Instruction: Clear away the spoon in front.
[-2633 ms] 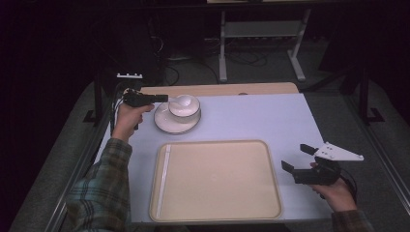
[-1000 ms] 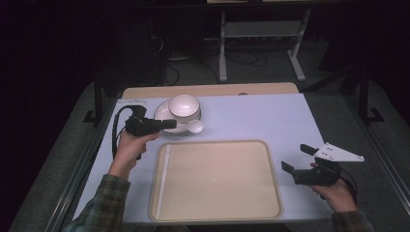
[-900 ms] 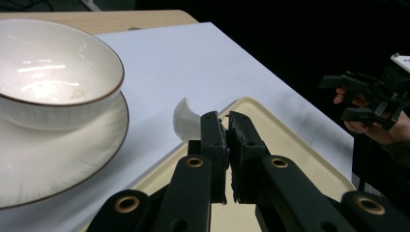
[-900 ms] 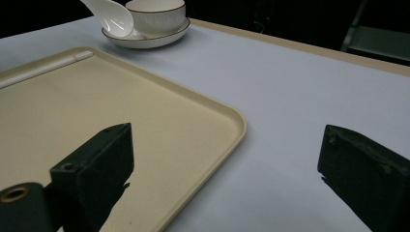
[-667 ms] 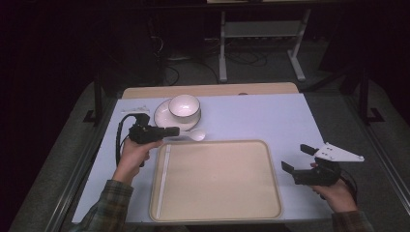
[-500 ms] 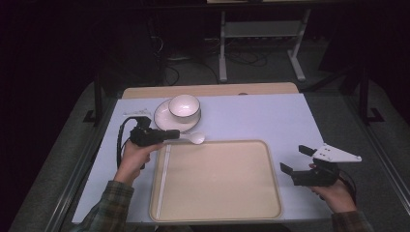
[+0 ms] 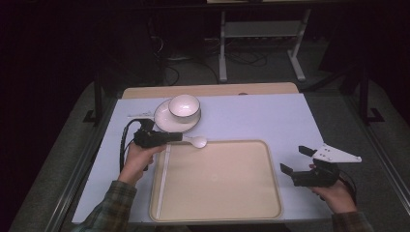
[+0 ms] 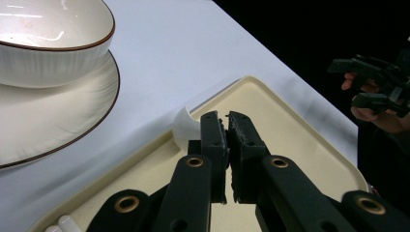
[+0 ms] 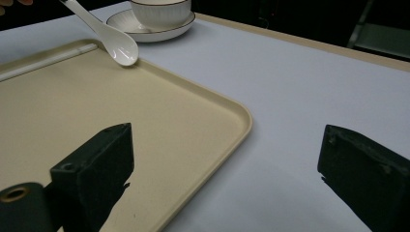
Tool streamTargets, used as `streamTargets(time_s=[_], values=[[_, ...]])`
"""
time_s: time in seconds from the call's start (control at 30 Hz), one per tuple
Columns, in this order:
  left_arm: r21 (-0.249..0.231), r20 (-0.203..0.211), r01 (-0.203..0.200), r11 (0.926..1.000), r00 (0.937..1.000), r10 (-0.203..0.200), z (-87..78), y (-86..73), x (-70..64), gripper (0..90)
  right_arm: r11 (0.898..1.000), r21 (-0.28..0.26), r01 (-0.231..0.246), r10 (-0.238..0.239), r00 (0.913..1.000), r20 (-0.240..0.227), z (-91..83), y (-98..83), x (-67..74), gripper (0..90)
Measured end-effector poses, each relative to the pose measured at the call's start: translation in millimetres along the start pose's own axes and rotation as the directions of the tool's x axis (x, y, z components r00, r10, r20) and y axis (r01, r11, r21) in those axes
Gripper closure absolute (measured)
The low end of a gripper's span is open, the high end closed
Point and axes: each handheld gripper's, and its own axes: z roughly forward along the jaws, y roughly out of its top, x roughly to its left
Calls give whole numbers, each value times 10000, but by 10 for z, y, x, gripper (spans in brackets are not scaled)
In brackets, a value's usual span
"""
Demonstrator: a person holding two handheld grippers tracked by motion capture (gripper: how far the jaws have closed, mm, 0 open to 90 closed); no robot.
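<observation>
My left gripper (image 7: 180,137) is shut on the handle of a white spoon (image 7: 197,141). The spoon's scoop lies low at the far-left rim of the beige tray (image 7: 217,183) and looks to touch it (image 9: 116,46). In the left gripper view the jaws (image 8: 227,123) press together and the spoon (image 8: 185,126) pokes out beyond them. Behind it, a white bowl (image 7: 184,106) stands on a white plate (image 7: 164,122). My right gripper (image 7: 292,159) is held just right of the tray, open, with nothing between its jaws (image 9: 227,140).
Thin white sticks (image 7: 166,166) lie along the tray's left inner edge. The white table (image 7: 261,116) ends in a wooden strip at the back. A metal stand (image 7: 261,34) and cables sit on the dark floor beyond.
My left hand has drawn the spoon away from the bowl, toward the near side, and lowered it to the tray's far rim. The right hand has stayed in place.
</observation>
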Motion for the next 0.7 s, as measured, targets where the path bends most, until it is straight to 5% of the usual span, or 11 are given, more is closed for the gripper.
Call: streamTargets(time_s=[0.23, 0.7], values=[[108, -20, -36, 9999, 10000, 36, 20, -23, 22, 853, 10000, 32, 37, -36, 10000, -35, 9, 3, 8, 51], [489, -1099, 162, 9987, 9939, -107, 20, -136, 204, 765, 9999, 80, 85, -84, 9999, -69, 18, 1, 16, 52]])
